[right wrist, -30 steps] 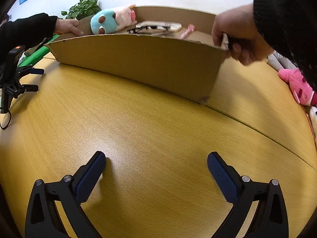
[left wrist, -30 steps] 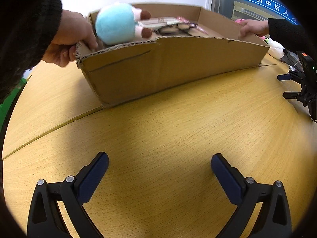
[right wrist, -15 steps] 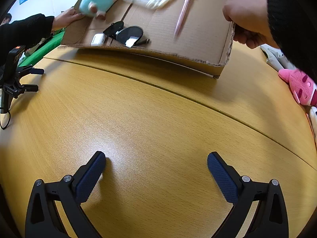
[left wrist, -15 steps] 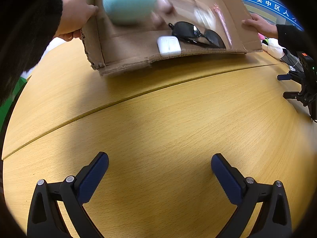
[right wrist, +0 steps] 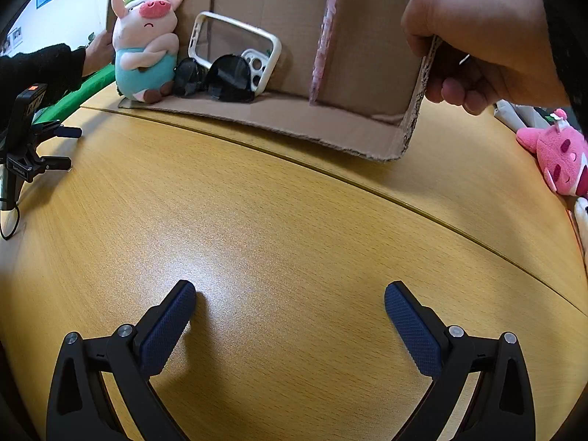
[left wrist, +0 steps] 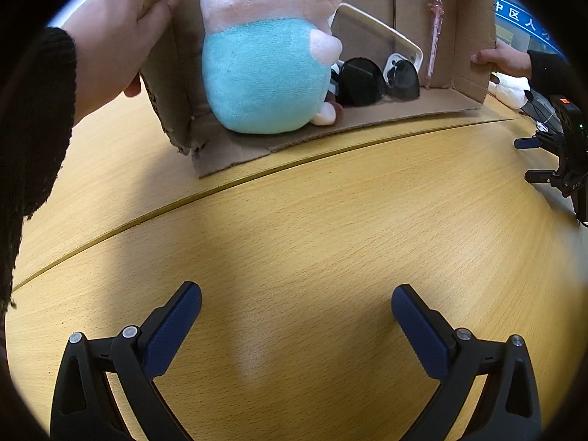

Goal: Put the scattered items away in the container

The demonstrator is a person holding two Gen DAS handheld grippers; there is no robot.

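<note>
A shallow cardboard box (left wrist: pixel 367 117) (right wrist: pixel 301 117) is tipped up on its front wall, its inside facing me, with a bare hand (left wrist: pixel 110 47) (right wrist: pixel 477 36) on each end. Piled at its low edge are a pig plush in teal (left wrist: pixel 264 58) (right wrist: pixel 145 51), black sunglasses (left wrist: pixel 378 81) (right wrist: pixel 217 79), a clear phone case (left wrist: pixel 378 40) (right wrist: pixel 235 47) and a pink pen (left wrist: pixel 434 40) (right wrist: pixel 325 40). My left gripper (left wrist: pixel 296 316) and right gripper (right wrist: pixel 290 312) rest open and empty low over the wooden table (left wrist: pixel 330 220) (right wrist: pixel 257 202), well short of the box.
The other gripper device lies at the table edge (left wrist: pixel 562 154) (right wrist: pixel 25 147). A pink plush (right wrist: pixel 558 154) and a white plush (left wrist: pixel 509 90) sit beyond the box at the right. A seam (left wrist: pixel 257 180) crosses the tabletop. Something green (right wrist: pixel 81 93) lies at the far left.
The hands have tipped the box further up from flat to nearly vertical. The plush, sunglasses, phone case and pen slid down to its low edge. Both grippers stayed still.
</note>
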